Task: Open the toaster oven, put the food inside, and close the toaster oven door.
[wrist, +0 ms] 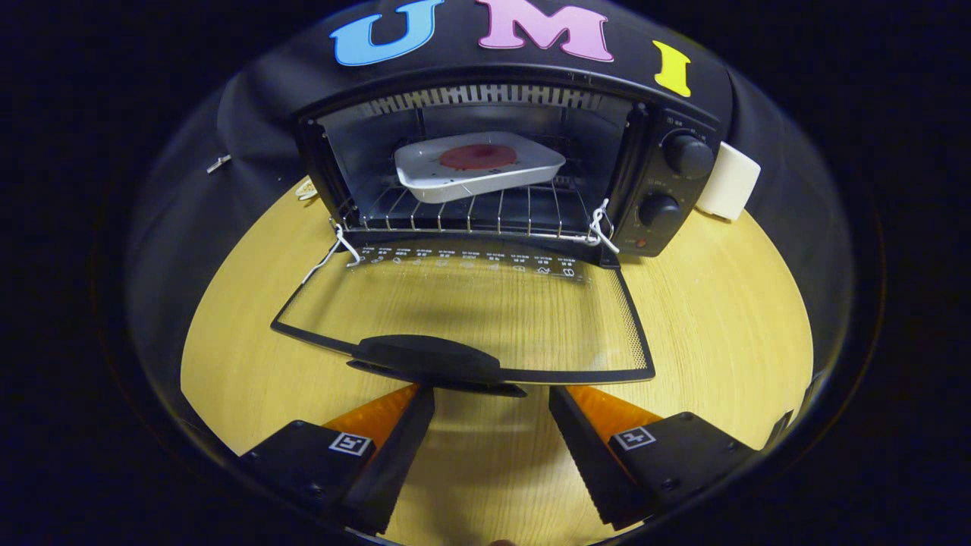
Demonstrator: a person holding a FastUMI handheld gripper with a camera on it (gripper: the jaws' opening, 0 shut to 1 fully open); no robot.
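Note:
A black toaster oven [667,189] stands at the far side of the round wooden table, its glass door [470,311] folded down flat toward me. On the wire rack [470,216] inside rests a white rectangular tray [485,178] carrying a round red piece of food [478,157]. The door's black handle [432,360] lies just ahead of my fingertips. My gripper [491,398] is open, with nothing between its fingers, and sits just below and behind the handle.
Two knobs [686,155] sit on the oven's right panel. A white cylinder-like object [730,182] stands to the right of the oven. A small white item [306,189] lies left of the oven. Bare wooden table [721,318] spreads on both sides of the door.

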